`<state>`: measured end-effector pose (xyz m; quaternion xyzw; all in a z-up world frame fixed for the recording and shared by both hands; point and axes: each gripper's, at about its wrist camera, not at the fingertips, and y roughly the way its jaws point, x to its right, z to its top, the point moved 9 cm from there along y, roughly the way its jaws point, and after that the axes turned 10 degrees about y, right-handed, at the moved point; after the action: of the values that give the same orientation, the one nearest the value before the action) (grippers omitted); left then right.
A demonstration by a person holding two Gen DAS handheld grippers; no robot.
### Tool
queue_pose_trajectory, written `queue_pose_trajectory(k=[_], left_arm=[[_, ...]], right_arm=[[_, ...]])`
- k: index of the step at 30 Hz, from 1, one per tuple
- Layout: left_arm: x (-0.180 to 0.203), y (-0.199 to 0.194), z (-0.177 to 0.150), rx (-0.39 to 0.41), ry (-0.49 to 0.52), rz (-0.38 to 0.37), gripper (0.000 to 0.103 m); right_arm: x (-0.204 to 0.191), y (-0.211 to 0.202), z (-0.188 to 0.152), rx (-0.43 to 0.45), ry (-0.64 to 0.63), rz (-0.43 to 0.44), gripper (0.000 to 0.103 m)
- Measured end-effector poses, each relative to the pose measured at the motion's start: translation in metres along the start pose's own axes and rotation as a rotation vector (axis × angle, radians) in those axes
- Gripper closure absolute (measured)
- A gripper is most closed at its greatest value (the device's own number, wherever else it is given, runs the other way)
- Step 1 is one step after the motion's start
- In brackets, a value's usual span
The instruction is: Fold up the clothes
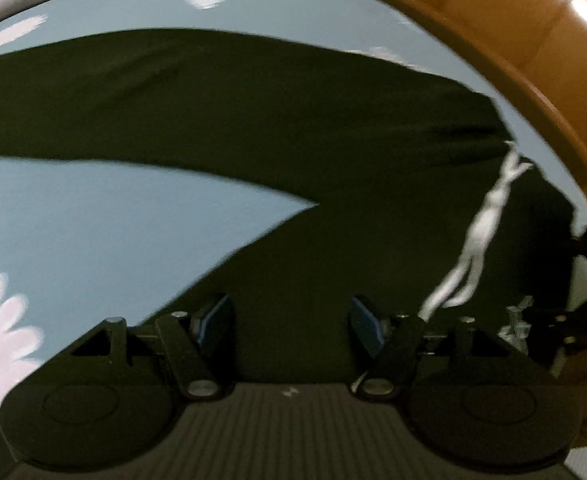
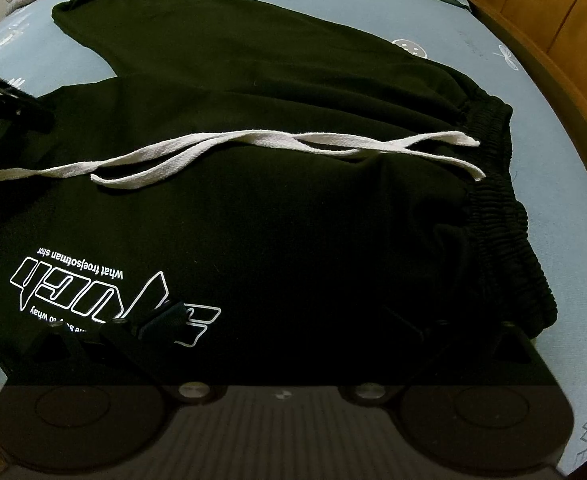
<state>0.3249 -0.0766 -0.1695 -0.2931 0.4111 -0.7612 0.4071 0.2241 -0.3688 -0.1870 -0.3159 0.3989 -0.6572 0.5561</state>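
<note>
- Bed with a pale blue sheet point(image 2: 473, 40) printed with white flowers and small figures; a brown headboard point(image 1: 513, 20) curves along the right edge of both views.
- Black pants point(image 2: 253, 80) lie flat on the sheet, waistband to the right, one leg running toward the far left.
- Elastic waistband point(image 2: 497, 208) is bunched and gathered; its lower end disappears behind the right gripper's body.
- White drawstring point(image 2: 233, 144) lies loose across the upper pants, its two flat ends crossing and trailing left.
- White outlined print point(image 2: 105, 284) reads upside down from the right wrist; small lines of text are only partly legible and the lower part is covered by a finger.
- Right gripper point(image 2: 293, 320) sits low against the black cloth. One dark finger point(image 2: 161, 316) shows at the left; the other is lost against the fabric, so I cannot tell whether its jaws are apart or clamped.
- Left gripper point(image 1: 291, 320) hangs over the pants, jaws apart, both blue-edged pads point(image 1: 217, 316) clear, nothing between them but cloth lying beneath.
- Left wrist view is motion-blurred: pants edges smear, the drawstring reads as a pale streak at right.
- Dark hardware at the far right of the left view is cut off and too blurred to identify.
- A dark object juts in at the left edge of the right view, also cut off.
</note>
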Motion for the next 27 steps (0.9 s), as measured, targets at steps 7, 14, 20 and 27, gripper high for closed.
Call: queue_pose_trajectory(k=[7, 14, 20, 27], left_arm=[[-0.036, -0.023, -0.017, -0.058, -0.076, 0.051, 0.035], [-0.047, -0.025, 0.06, 0.127, -0.072, 0.045, 0.034], [-0.075, 0.017, 0.161, 0.239, -0.133, -0.01, 0.034], [-0.112, 0.094, 0.19, 0.131, -0.267, -0.009, 0.034]], right_arm=[[0.0, 0.0, 0.001, -0.005, 0.009, -0.008, 0.0], [-0.001, 0.0, 0.002, -0.013, 0.009, -0.01, 0.0], [0.0, 0.001, 0.002, -0.019, 0.008, -0.009, 0.0], [0.001, 0.001, 0.002, -0.003, -0.001, 0.005, 0.0]])
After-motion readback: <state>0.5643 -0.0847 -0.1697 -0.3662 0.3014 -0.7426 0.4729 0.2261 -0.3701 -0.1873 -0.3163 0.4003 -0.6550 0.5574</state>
